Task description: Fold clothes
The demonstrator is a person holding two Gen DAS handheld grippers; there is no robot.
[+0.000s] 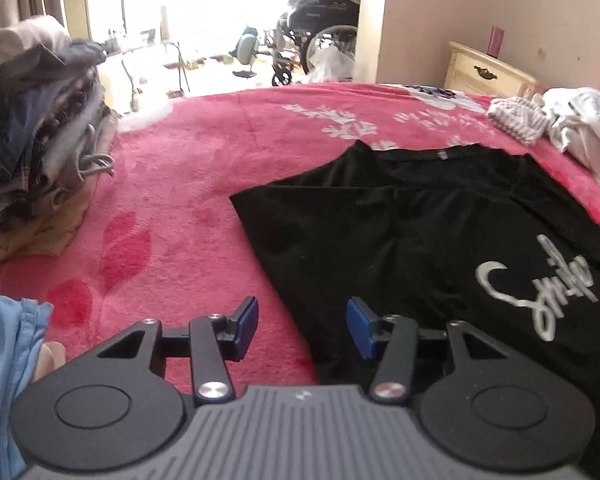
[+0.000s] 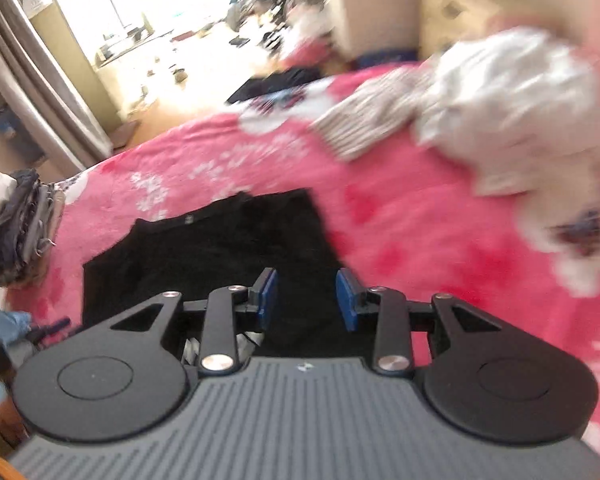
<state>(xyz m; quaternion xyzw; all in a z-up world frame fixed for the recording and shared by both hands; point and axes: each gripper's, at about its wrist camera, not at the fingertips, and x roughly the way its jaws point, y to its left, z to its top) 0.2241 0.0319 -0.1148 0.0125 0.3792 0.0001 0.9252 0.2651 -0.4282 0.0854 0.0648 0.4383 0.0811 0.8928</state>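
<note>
Both tongs stand released, gripping nothing: the left gripper [image 1: 302, 326] hovers over the near left edge of the black shirt [image 1: 420, 220], the right gripper [image 2: 306, 300] over its near right part. The shirt lies spread on the pink blanket [image 1: 188, 184], one sleeve seemingly turned in, so folding looks under way. Any next pinch wants an edge. At ten o'clock sits a stack of clothes [image 1: 40, 140]; at two o'clock, a loose pale heap [image 1: 580, 132].
</note>
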